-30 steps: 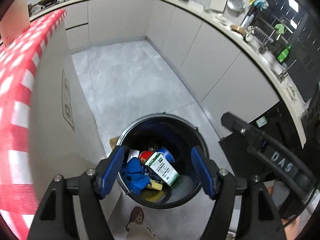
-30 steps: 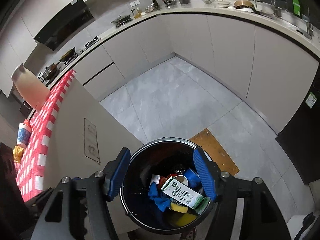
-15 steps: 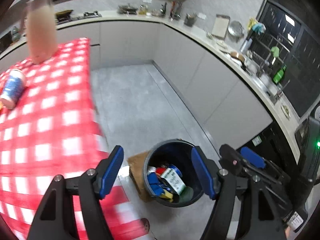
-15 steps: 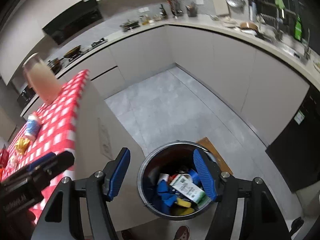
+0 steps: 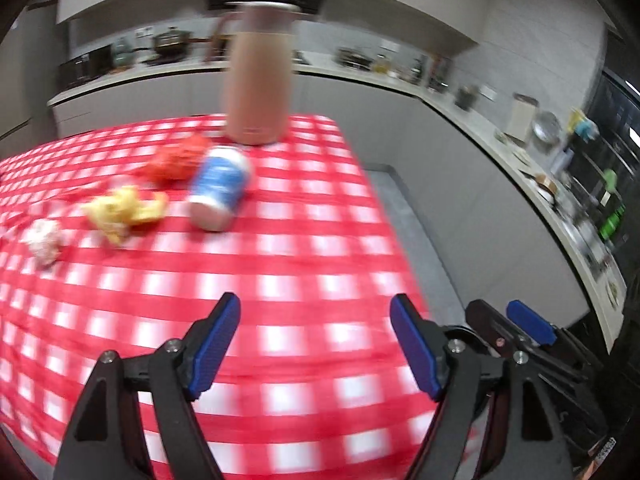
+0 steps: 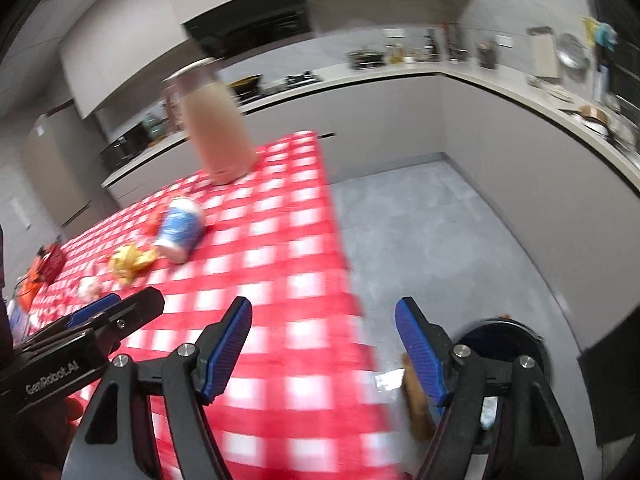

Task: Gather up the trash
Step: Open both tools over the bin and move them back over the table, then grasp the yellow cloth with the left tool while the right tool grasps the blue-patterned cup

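Both tools, left (image 5: 314, 340) and right (image 6: 323, 346), hover empty with jaws apart over the checked tabletop (image 5: 280, 272), ready to grab; the tipped blue can (image 5: 218, 188) and crumpled yellow wrapper (image 5: 122, 212) lie ahead; the bin (image 6: 508, 340) waits on the floor beside.

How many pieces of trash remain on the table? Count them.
4: a blue can lying by the jug, a red wad behind it, a yellow wad and a white wad leftward. More may sit outside view.
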`<action>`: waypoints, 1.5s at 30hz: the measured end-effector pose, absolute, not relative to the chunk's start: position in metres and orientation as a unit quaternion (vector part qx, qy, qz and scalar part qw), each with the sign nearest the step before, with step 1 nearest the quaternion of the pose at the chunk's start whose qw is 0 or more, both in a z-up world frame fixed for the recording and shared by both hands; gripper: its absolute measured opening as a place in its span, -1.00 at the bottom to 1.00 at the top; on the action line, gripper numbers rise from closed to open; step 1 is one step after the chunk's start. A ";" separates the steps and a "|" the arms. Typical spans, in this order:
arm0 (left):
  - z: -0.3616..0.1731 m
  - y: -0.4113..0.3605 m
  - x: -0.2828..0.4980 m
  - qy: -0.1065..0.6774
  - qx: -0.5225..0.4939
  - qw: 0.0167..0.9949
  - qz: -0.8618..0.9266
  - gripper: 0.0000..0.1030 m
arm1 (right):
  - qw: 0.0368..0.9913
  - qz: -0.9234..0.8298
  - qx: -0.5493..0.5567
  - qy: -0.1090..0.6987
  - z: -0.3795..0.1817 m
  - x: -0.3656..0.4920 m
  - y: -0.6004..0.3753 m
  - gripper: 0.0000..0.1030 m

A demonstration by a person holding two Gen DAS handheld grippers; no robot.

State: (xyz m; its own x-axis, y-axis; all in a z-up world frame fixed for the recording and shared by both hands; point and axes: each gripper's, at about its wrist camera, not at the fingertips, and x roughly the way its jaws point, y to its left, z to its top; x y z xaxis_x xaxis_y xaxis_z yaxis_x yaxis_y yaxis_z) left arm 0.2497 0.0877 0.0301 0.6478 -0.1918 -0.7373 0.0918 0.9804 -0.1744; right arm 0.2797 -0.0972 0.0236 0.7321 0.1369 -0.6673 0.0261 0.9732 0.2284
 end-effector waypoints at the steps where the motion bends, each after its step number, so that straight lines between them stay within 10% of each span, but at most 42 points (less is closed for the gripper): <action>1: 0.029 0.102 0.251 0.413 -0.063 0.906 -0.070 0.52 | 0.924 0.038 0.109 0.365 0.024 0.284 -0.084 0.48; 17: 0.009 0.248 0.274 0.424 -0.071 0.903 0.006 0.52 | 0.913 0.102 0.084 0.386 0.011 0.338 0.073 0.56; 45: -0.034 0.264 0.386 0.440 -0.024 0.898 -0.011 0.52 | 0.905 0.072 0.099 0.406 -0.015 0.475 0.113 0.61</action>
State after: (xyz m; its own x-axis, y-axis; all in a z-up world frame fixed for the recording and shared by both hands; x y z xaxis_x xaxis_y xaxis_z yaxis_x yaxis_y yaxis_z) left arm 0.3860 0.2644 -0.0340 0.6134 -0.0404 -0.7888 -0.0014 0.9986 -0.0523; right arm 0.4751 0.1130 -0.0148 0.6592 0.2112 -0.7217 -0.0499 0.9699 0.2383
